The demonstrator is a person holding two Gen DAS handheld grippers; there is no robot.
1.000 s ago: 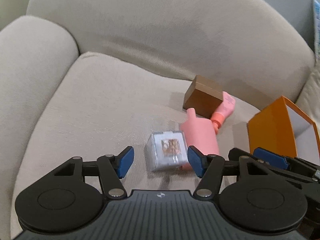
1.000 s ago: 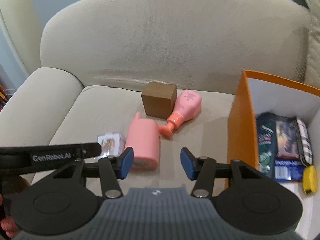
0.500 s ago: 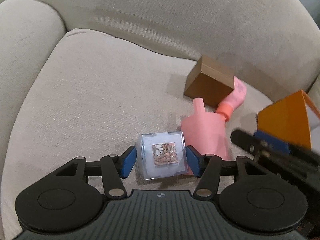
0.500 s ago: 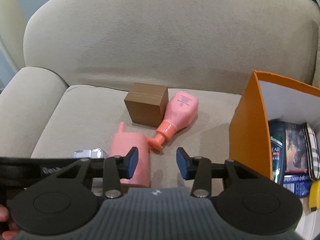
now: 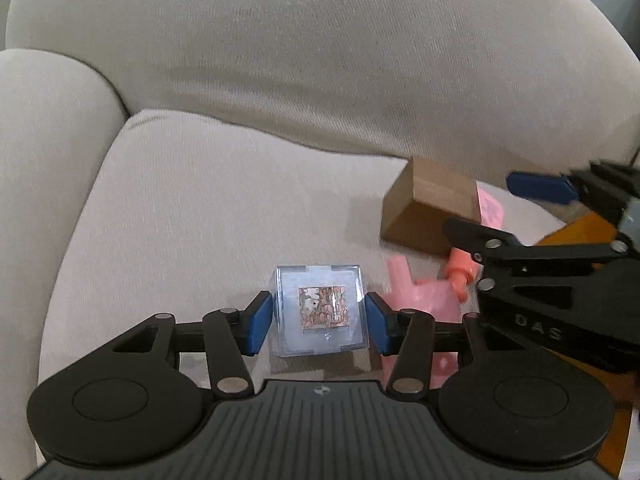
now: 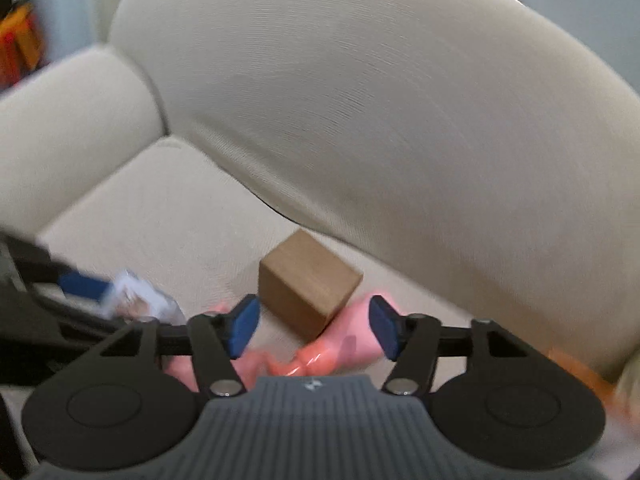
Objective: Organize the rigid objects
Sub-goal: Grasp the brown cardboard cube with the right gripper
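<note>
- Clear plastic cube point(image 5: 320, 310) with a square patterned label on its top face; sits upright on the beige seat cushion, squarely between two blue pads, each pad close against a side wall.
- Brown cardboard box point(image 5: 430, 212), closed and plain; rests flat on the cushion near the backrest, one corner turned forward, well apart from the cube.
- Pink cylinder point(image 5: 424, 308) with a short spout; lies on its side just right of the cube, partly hidden.
- Pink bottle point(image 5: 490, 210) with a coral neck; lies on its side, tucked against the box's right side, neck pointing forward.
</note>
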